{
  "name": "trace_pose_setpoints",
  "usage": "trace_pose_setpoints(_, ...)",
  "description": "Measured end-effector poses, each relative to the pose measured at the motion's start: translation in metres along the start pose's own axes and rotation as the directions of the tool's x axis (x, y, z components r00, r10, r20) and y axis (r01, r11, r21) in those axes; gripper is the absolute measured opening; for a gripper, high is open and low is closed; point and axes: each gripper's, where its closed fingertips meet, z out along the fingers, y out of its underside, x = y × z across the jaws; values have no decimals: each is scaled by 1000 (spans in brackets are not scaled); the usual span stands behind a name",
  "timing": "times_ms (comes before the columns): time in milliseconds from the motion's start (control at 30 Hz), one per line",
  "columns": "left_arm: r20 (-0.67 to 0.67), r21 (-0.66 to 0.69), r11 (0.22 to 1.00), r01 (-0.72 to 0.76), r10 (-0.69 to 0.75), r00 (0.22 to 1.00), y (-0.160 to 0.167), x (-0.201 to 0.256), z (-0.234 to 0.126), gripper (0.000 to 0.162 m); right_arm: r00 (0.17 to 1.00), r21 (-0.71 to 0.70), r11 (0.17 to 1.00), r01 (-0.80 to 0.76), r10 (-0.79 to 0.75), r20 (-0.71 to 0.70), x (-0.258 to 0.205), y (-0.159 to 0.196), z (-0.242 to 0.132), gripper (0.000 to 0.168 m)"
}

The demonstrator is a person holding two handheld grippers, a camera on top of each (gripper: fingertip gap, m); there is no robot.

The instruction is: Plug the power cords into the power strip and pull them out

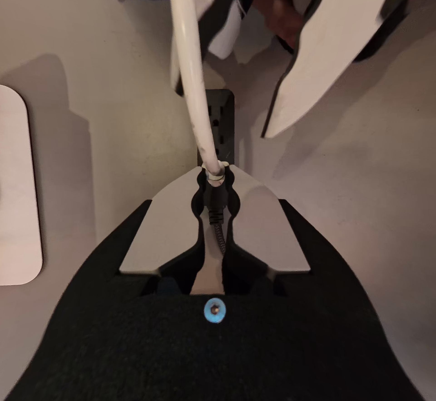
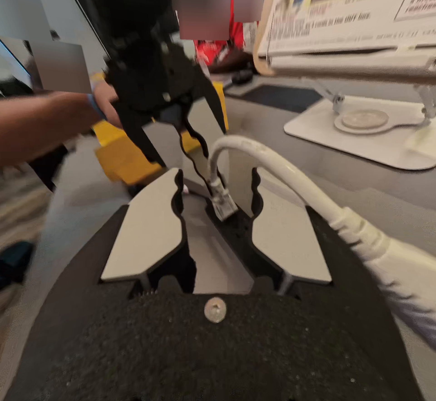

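L gripper fingers pinch the white cord at its plug end, right above the black power strip on the table. R gripper fingers spread, holding nothing, w/ plug between them. Looks like the plug-in/pull-out step; next needs straight vertical motion w/ strip steadied.

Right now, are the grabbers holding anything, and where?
The left gripper pinches the white cord at its plug end. The right gripper is open, holding nothing.
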Motion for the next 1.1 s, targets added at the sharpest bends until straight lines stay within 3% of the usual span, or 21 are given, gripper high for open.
trace_pose_setpoints(100, -4, 27, 1000, 15, -15, 1000, 0, 0, 0, 15, 976, -283, 943, 175, -204, -75, 10, 42, 6, 46)
trace_pose_setpoints(233, -8, 29, 999, 16, -15, 1000, 1, 0, -1, 15, 839, -624, 656, 425, -544, 0, 24, 87, 4, 59)
trace_pose_setpoints(300, -10, 25, 1000, 10, -10, 1000, 1, 0, -1, 15, 797, -702, 543, 462, -601, 60, 30, 97, 4, 61)
trace_pose_setpoints(333, -8, 22, 1000, 6, -5, 1000, 1, 0, -1, 15, 791, -713, 527, 464, -608, 65, 34, 98, 5, 55)
trace_pose_setpoints(400, 0, 9, 1000, -13, 13, 1000, 2, 1, -1, 15, 805, -710, 545, 446, -591, 51, 38, 99, 8, 46)
trace_pose_setpoints(633, 15, 13, 1000, -25, 24, 1000, 4, 1, -1, 16, 823, -654, 604, 456, -566, 50, 38, 99, 7, 45)
trace_pose_setpoints(833, 61, 22, 999, -27, 25, 998, 5, 1, -1, 16, 823, -660, 604, 447, -566, 40, 38, 100, 7, 45)
trace_pose_setpoints(1100, 14, -66, 997, -34, 35, 999, 2, 0, 1, 16, 826, -656, 609, 446, -562, 40, 39, 100, 7, 45)
